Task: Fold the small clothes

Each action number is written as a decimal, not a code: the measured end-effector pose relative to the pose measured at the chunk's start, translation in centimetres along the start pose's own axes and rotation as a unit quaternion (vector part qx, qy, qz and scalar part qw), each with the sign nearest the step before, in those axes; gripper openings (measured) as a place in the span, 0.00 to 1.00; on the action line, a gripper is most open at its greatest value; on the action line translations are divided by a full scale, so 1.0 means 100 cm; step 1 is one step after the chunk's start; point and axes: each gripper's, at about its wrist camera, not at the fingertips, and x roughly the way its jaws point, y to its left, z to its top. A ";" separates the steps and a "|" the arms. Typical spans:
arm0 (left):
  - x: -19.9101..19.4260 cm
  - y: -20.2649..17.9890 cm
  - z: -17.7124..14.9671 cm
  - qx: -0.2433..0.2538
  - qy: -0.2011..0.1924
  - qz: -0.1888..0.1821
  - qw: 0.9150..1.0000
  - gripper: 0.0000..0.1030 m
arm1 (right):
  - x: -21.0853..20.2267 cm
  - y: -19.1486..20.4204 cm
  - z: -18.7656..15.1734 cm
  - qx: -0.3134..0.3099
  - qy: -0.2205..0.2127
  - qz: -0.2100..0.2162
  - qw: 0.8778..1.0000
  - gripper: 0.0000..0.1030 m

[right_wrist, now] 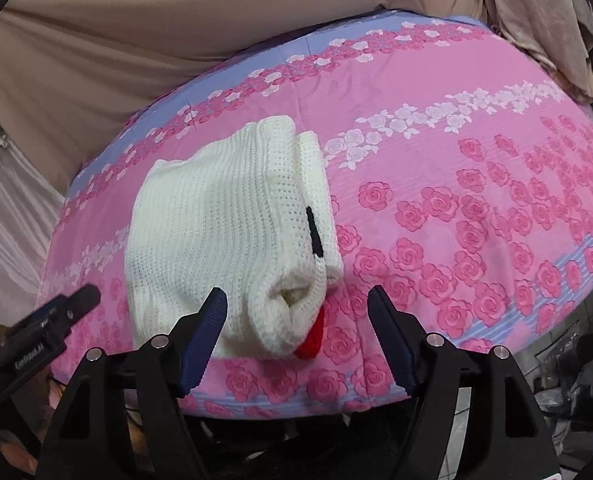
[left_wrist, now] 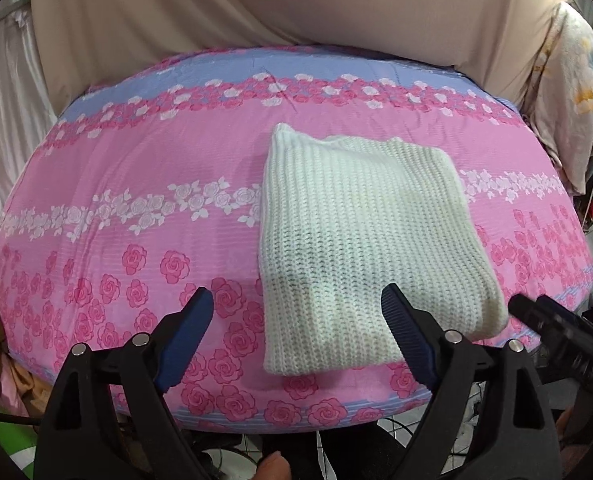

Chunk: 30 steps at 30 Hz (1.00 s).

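Knit (left_wrist: 360,236): white, folded, flat on bed (left_wrist: 136,168) near front edge. Soft, light, thick, floppy; layers prob. slip. Grip stacked layers at near hem. L claw (left_wrist: 296,320) and R claw (right_wrist: 296,312): wide, empty.

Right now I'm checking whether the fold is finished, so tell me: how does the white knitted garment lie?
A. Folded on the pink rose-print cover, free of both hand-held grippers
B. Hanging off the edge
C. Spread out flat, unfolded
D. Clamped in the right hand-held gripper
A: the white knitted garment lies folded on the rose-print cover, with both hand-held grippers open and touching nothing.
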 end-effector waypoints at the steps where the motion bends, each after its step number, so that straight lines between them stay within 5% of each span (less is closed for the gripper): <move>1: 0.003 0.004 0.000 -0.010 0.006 -0.002 1.000 0.81 | 0.007 -0.001 0.006 0.006 0.007 0.013 1.000 0.69; 5: 0.014 0.017 -0.003 -0.039 0.025 0.002 0.999 0.81 | 0.056 0.005 0.026 0.008 0.057 0.049 0.997 0.67; 7: 0.017 0.023 -0.005 -0.052 0.032 0.006 0.998 0.81 | 0.075 0.015 0.028 -0.006 0.087 0.060 0.994 0.19; 13: 0.010 0.038 -0.006 -0.078 0.025 0.019 0.996 0.81 | -0.015 0.056 0.051 -0.072 -0.026 0.109 0.991 0.18; 15: 0.011 0.037 -0.008 -0.080 0.028 0.022 0.996 0.81 | 0.006 0.042 0.042 -0.075 -0.001 0.084 0.994 0.19; 17: 0.014 0.034 -0.010 -0.081 0.034 0.020 0.996 0.81 | 0.071 0.011 0.016 -0.065 0.095 0.028 0.993 0.20; 18: 0.015 0.032 -0.010 -0.081 0.035 0.019 0.996 0.81 | 0.081 0.000 0.009 -0.043 0.109 0.036 0.992 0.20; 20: 0.014 0.026 -0.010 -0.074 0.040 0.017 0.996 0.81 | 0.062 -0.006 0.009 0.000 0.083 0.063 0.995 0.26; 25: 0.012 0.014 -0.012 -0.062 0.037 0.015 0.997 0.81 | 0.006 0.022 0.012 -0.060 0.016 0.060 0.996 0.27; 28: 0.010 0.006 -0.013 -0.054 0.030 0.016 0.998 0.81 | 0.041 0.029 -0.007 -0.112 0.053 0.014 0.992 0.39; 30: 0.009 0.001 -0.011 -0.047 0.025 0.019 0.998 0.81 | 0.062 0.023 -0.020 -0.120 0.087 -0.023 0.989 0.37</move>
